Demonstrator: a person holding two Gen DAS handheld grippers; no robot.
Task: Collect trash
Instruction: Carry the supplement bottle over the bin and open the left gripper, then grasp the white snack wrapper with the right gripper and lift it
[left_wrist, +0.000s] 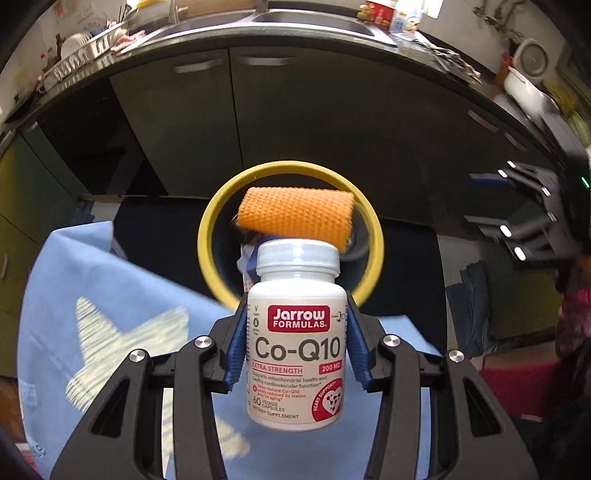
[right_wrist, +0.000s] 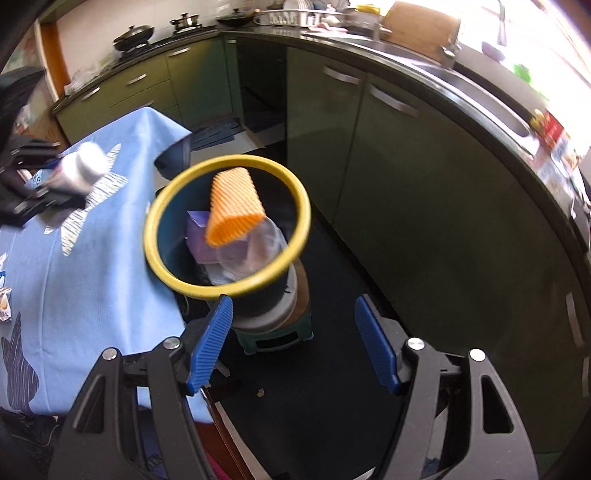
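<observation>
My left gripper (left_wrist: 295, 343) is shut on a white Co-Q10 supplement bottle (left_wrist: 297, 350), held upright just short of the yellow-rimmed bin (left_wrist: 207, 236). An orange ribbed cup sleeve (left_wrist: 295, 218) is at the bin's mouth, above other trash. In the right wrist view the bin (right_wrist: 155, 236) stands below and ahead of my open, empty right gripper (right_wrist: 293, 343). The orange sleeve (right_wrist: 232, 210) sits tilted over a purple wrapper (right_wrist: 195, 236) and clear plastic (right_wrist: 258, 247) inside. The bottle in the left gripper shows blurred at the left in that view (right_wrist: 83, 168). The right gripper shows at the right edge of the left wrist view (left_wrist: 517, 210).
A table with a light blue cloth (right_wrist: 74, 258) with fish prints lies left of the bin. The bin rests on a small green stool (right_wrist: 280, 336). Green kitchen cabinets (right_wrist: 406, 166) under a dark counter curve behind. A small carton (right_wrist: 5, 302) lies on the cloth.
</observation>
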